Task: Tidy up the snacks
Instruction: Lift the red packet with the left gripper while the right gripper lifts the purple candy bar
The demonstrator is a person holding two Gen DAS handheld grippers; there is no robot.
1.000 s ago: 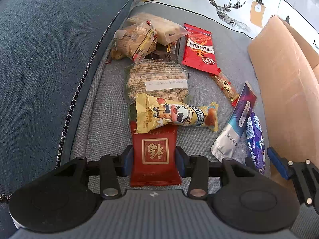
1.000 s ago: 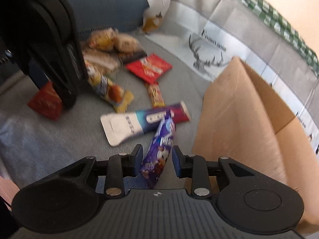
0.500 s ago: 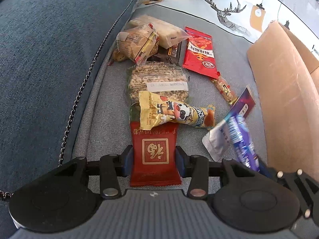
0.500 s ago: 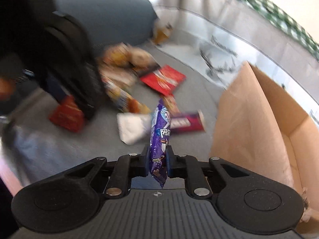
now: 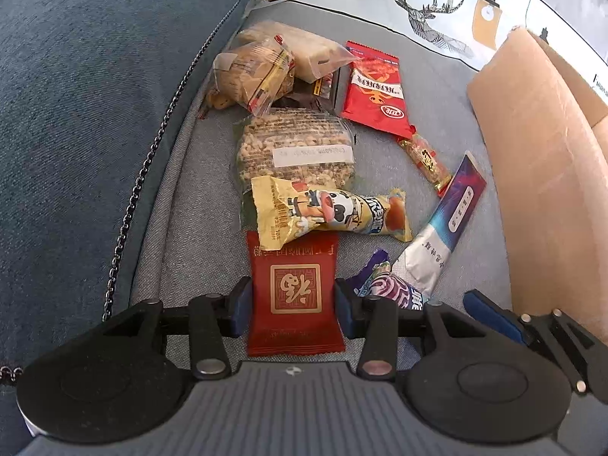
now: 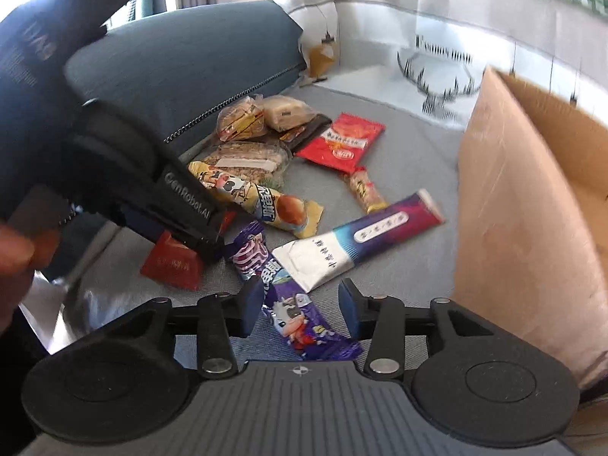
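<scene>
Snacks: left gripper (image 5: 292, 302) jaws clamp the red packet (image 5: 294, 292); right gripper (image 6: 300, 309) jaws are opening around the purple wrapper (image 6: 304, 323).

The left gripper (image 5: 292, 306) is pitched steeply downward, its blue-padded fingers (image 5: 240, 309) set against both edges of a red snack packet (image 5: 294, 292), which is gripped between them. The right gripper (image 6: 300, 313) is angled less steeply; its jaws are opening, and a purple candy wrapper (image 6: 300, 321) is seen lying between the fingers (image 6: 347, 311), clear of the right-hand pad. A fingertip (image 6: 13, 250) is glimpsed at the left edge of the right wrist view.
</scene>
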